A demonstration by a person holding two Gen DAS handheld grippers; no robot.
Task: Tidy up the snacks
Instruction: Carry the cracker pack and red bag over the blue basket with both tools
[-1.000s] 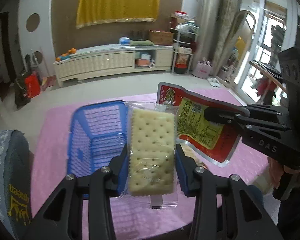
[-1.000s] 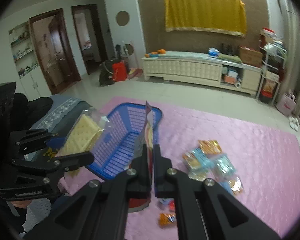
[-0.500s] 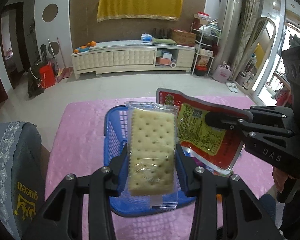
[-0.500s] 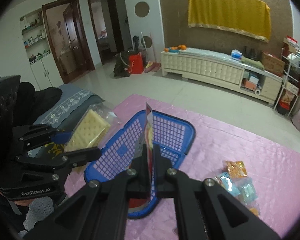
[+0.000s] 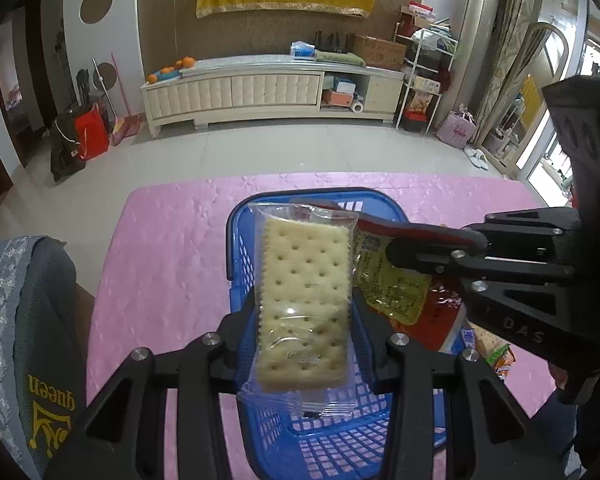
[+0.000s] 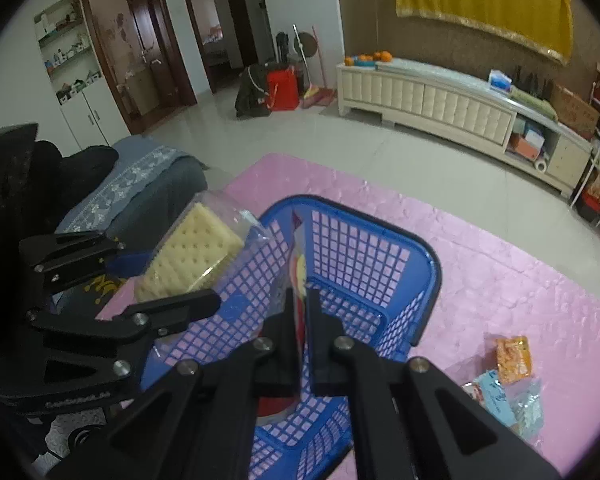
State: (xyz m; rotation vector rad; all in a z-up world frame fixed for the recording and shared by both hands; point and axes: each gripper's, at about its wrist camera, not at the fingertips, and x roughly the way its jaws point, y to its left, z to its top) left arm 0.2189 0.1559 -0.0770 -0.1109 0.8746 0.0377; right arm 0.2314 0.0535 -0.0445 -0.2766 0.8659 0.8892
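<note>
Black gripper linkages, silver screws, blue pads

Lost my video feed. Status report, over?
Left gripper shut on cracker pack, right gripper shut on red pouch. Both above blue basket. Nothing blocking.

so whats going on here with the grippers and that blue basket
A person is sorting snacks with a handheld gripper in each hand. The left gripper is clamped on a clear-wrapped cracker pack, and the right gripper is shut on a red and yellow snack pouch. Both packs hang over the blue basket on the pink tablecloth, not yet released. A few more small snack packets lie on the cloth beside the basket.
</note>
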